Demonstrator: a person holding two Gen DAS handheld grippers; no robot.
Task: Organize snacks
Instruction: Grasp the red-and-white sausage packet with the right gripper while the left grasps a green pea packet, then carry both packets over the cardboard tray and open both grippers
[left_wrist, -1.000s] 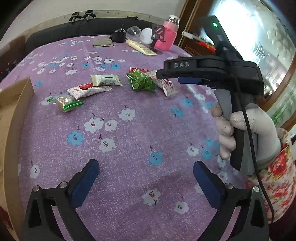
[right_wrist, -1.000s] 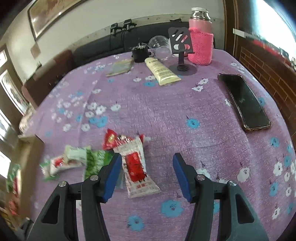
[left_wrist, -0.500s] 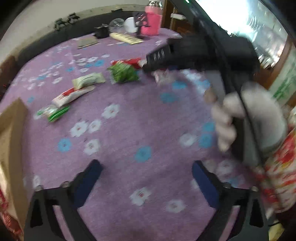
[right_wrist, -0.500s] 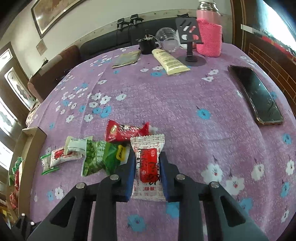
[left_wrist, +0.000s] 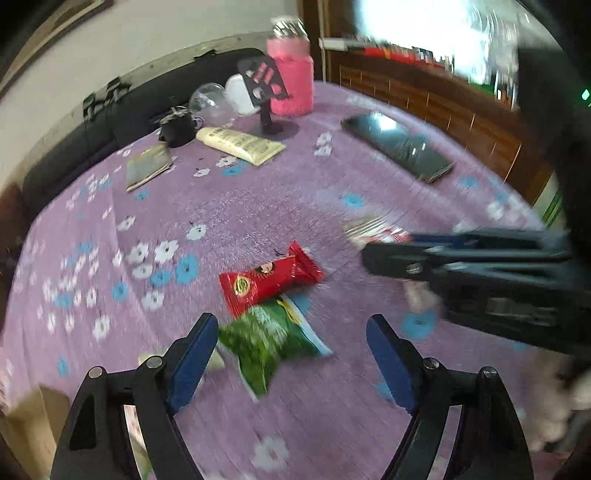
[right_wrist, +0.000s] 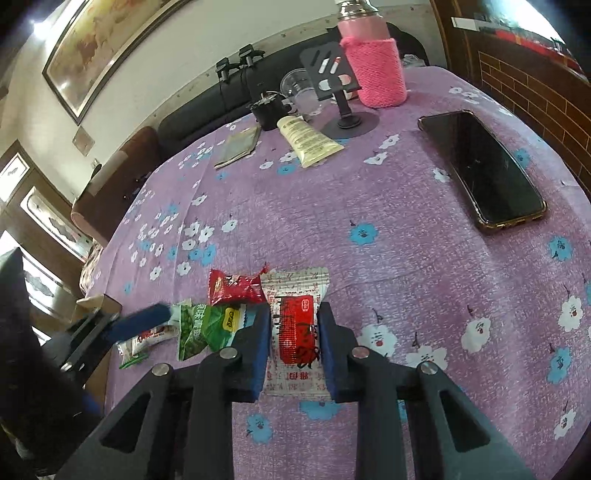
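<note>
Right gripper (right_wrist: 293, 345) fingers pinch white-red snack packet (right_wrist: 297, 325) mid-body, near centre of surface (right_wrist: 406, 229); light, crinkly, slippery. Left gripper (left_wrist: 288, 363) fingers wide, closing over soft green packet (left_wrist: 266, 343), not yet pressing it.

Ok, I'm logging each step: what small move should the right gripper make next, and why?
Probably lift. The right gripper has its blue pads clamped on the white snack packet with the red label, which appears to lie on the purple flowered tablecloth, beside the red wrapper.
</note>
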